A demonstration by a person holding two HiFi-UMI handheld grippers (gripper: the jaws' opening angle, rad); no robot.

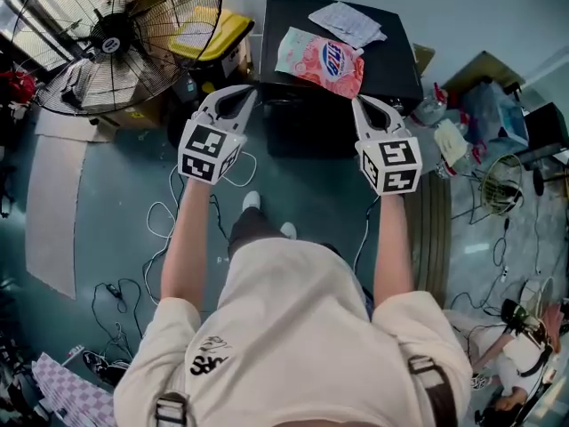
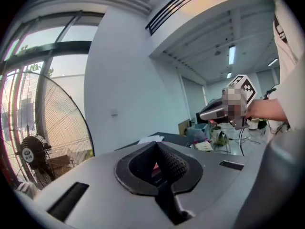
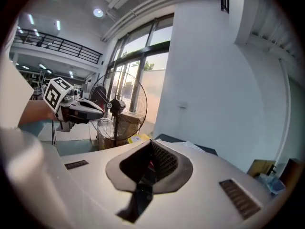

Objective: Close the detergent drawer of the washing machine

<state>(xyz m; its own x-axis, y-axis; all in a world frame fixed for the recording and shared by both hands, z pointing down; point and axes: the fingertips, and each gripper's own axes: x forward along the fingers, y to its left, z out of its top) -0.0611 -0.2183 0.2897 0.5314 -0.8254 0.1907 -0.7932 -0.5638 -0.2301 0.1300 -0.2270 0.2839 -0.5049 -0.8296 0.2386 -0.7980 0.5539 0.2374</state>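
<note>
The black washing machine [image 1: 391,65] stands in front of me, seen from above; its detergent drawer cannot be made out in any view. My left gripper [image 1: 238,93] is held up before the machine's left front corner, shut with nothing in it. The right gripper [image 1: 363,105] is level with it at the machine's right front, also shut and empty. In the left gripper view the jaws [image 2: 156,147] meet at their tips, and the right gripper [image 2: 223,109] shows beyond them. In the right gripper view the jaws [image 3: 151,146] are closed too, with the left gripper [image 3: 78,108] off to the left.
A pink detergent bag [image 1: 322,60] and a crumpled paper [image 1: 347,20] lie on the machine's top. A large floor fan [image 1: 116,38] stands at the left, with a yellow box [image 1: 213,29] behind it. Cables [image 1: 169,225] trail over the floor. Clutter [image 1: 480,123] fills the right side.
</note>
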